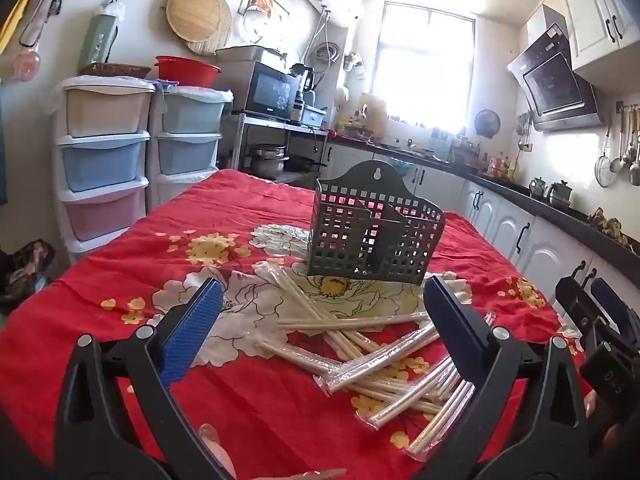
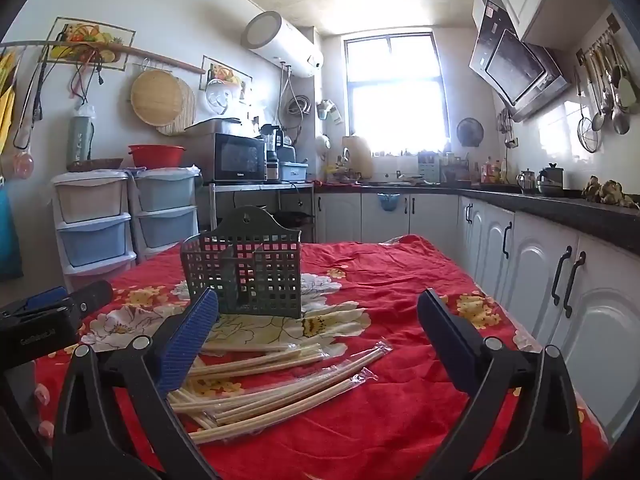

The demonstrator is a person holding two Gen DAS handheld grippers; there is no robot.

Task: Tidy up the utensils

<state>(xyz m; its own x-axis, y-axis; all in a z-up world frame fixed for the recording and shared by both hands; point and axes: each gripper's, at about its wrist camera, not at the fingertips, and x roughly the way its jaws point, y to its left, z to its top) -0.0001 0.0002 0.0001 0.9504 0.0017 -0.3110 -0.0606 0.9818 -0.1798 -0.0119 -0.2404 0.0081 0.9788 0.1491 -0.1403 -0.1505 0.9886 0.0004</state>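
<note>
The left tool point(image 1: 320, 312) stands with its blue-padded fingers as wide apart as they go, holding nothing; it hovers above the surface covered by a red cloth with white and yellow flowers point(image 1: 100, 272). In its view the loose heap of pale chopsticks in clear plastic sleeves point(image 1: 376, 356) lies between the fingers and spreads toward 5 o'clock, flat on the cloth, the pairs crossing one another at several angles. At 12 o'clock from the heap, just beyond it, the dark green perforated plastic utensil holder with a hanging hole in its raised back point(image 1: 372, 224) stands upright on the cloth, with inner dividers visible through its grid; nothing can be seen inside it. One sleeved pair reaches up to the holder's base at its 7 o'clock corner.

The right tool point(image 2: 318, 320) is likewise spread fully and empty. In its view the chopsticks point(image 2: 280, 376) lie low between the fingers, toward 7 o'clock, and the holder point(image 2: 248, 264) stands at 11 o'clock, near the left finger. The left tool's black body shows at 9 o'clock in this view, and the right tool's at 3 o'clock in the left wrist view, well apart from the heap.
</note>
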